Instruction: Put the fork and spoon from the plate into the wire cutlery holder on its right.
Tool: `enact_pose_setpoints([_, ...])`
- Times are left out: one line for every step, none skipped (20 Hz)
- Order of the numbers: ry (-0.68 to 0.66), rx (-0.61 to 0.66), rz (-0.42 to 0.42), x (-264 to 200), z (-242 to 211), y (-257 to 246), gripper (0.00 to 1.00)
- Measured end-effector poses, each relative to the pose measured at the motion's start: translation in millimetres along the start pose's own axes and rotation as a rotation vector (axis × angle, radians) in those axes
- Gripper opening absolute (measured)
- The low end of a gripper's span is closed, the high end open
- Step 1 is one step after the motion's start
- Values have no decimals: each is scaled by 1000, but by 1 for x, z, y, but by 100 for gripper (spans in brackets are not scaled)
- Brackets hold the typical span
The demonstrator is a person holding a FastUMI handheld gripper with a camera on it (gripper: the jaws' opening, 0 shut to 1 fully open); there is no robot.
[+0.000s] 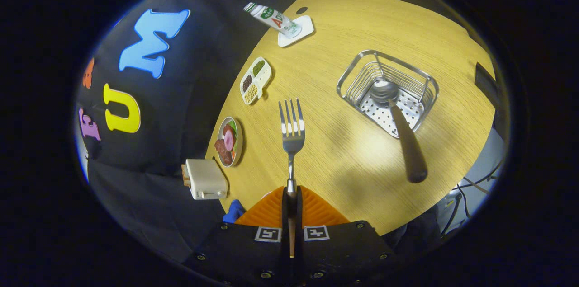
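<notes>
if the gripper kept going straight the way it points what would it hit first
Likely the bare table. The gripper, shut on the fork, aims between the snack tray and the wire holder; depth is unclear.

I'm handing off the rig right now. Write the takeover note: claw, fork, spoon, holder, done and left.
Claw: shut on the fork by its handle, tines pointing ahead, held above the table.
Spoon: already in the wire cutlery holder, bowl down, handle leaning out over the rim.
Holder: ahead and to the right of the fork.
Done: spoon placed, fork picked up.
Left: carry the fork over the holder, lower it in, open the claw.
</notes>
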State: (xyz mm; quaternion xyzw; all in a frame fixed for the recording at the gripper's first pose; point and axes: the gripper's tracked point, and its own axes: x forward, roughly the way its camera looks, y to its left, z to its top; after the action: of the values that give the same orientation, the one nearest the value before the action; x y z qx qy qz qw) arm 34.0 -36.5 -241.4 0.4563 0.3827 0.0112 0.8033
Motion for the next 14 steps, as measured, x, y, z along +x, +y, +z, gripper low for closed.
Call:
enact_pose_setpoints([-11,17,-2,-4,3,-5,4])
enact_pose_setpoints([-25,34,-3,-7,6,-10,4])
enact_pose_setpoints([-35,51,-1,-10,10,-14,4])
enact_pose_setpoints([-46,70,5,-13,14,-15,4])
enact_pose_setpoints([-54,92,14,-16,16,-18,4])
enact_pose_setpoints([-60,121,29,-19,18,-19,4])
enact_pose_setpoints([-60,156,49,-20,20,-19,4])
enact_pose_setpoints([-52,198,69,-21,20,-19,4])
enact_pose_setpoints([-45,246,91,-22,20,-19,4])
enact_pose_setpoints([-36,291,112,-21,20,-18,4])
enact_pose_setpoints([-29,330,129,-21,20,-19,4])
enact_pose_setpoints([-24,366,144,-21,21,-20,4])
enact_pose_setpoints([-24,398,169,-22,22,-19,4])
enact_pose_setpoints([-21,432,197,-23,25,-15,4])
